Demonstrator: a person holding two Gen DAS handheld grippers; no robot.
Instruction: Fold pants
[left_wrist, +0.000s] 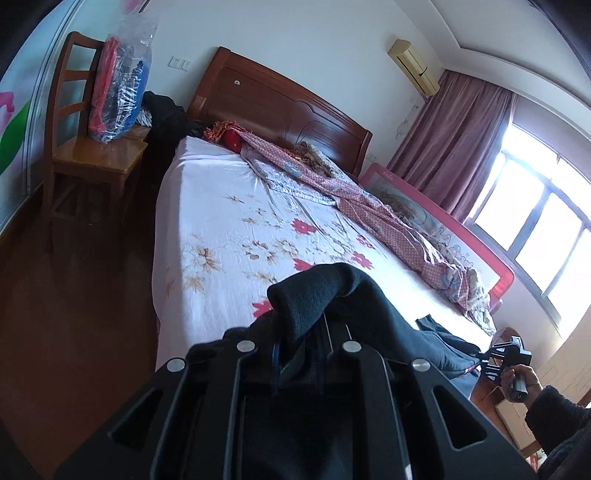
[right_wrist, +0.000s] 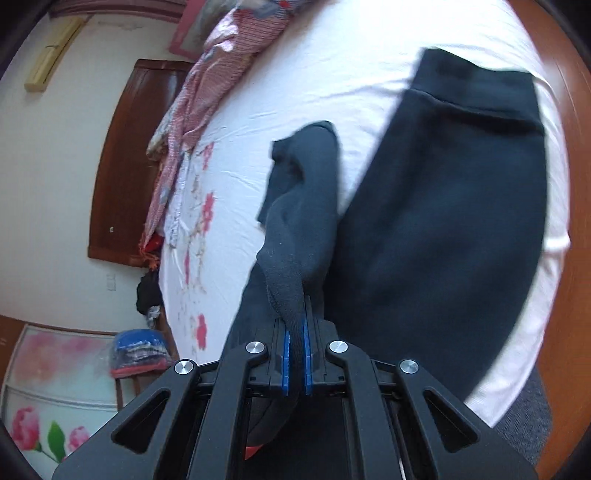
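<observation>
Dark navy knit, the pants (right_wrist: 443, 221) lie on the bed (right_wrist: 369, 74), waistband end flat on the white floral sheet at the far side of the right wrist view, long axis running from that waistband back toward the right gripper (right_wrist: 296, 354). Its blue-padded jaws are pinched together on a leg cuff, fabric bunched between the pads and lifted off the sheet. A second leg end folds over just left of the main body, also raised.

Left gripper (left_wrist: 310, 347): jaws drawn in on another cuff of the same pants (left_wrist: 325, 295), cloth draped over the fingertips so the pads are mostly hidden. In the left wrist view the right gripper (left_wrist: 506, 360) shows low at the right with the person's hand (left_wrist: 521, 380) on its handle, past the bed's edge.

Judgement: both cuffs are held at the near end, waistband well apart at the far end. The fold turns on carrying the cuffs along the long axis toward the waistband. Both grippers look about equally near; legs are not yet aligned side by side.

Pink quilt (left_wrist: 388, 218) lies crumpled along the far bed edge, clear of the pants.
</observation>
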